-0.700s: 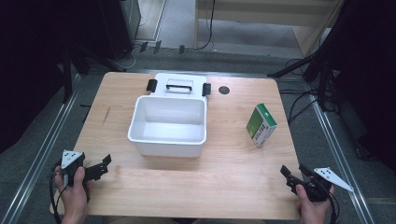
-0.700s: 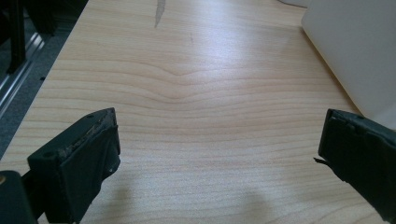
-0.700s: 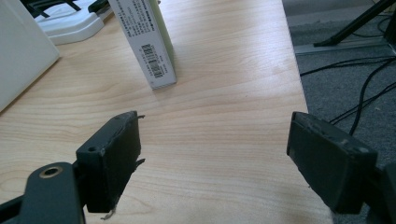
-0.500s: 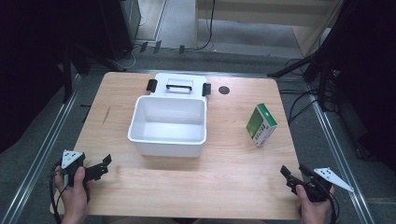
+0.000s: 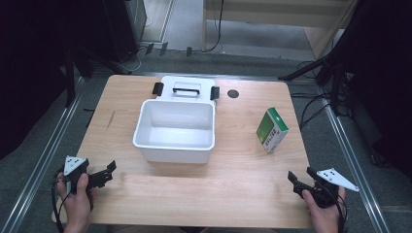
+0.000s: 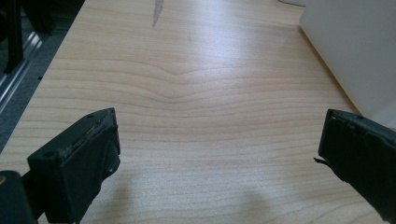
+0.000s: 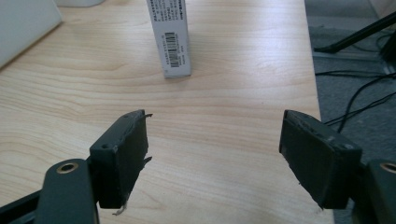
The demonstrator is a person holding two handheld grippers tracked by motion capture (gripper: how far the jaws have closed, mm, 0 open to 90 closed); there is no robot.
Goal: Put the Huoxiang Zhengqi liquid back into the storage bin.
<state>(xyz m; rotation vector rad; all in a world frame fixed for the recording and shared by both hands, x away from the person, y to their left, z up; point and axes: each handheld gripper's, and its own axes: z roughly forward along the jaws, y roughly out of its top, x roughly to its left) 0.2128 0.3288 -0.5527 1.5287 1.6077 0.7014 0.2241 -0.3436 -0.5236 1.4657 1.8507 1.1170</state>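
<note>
Two tools, one white bin, one white lid, one green-and-white carton on one wooden table [image 5: 233, 184]. Left tool [image 5: 108, 171] sits at the near left corner of the table, held in the person's left hand [image 5: 77, 194]; its jaws stand wide apart over bare wood, nothing between them, released. In the left gripper view the bin's white wall lies just ahead to the right. White bin [image 5: 176, 130] stands at table centre, open side up, nothing visible inside. White lid [image 5: 186, 88] lies flat behind it, touching its far rim, with one black handle and two black clips, one at each end. Carton [image 5: 271, 130] stands upright on the right half, well apart from the bin. Right gripper view shows one barcode and small print on its side; print too small to read. Right tool [image 5: 294, 180] at the near right corner, jaws spread, released, carton ahead of it, not touching.
</note>
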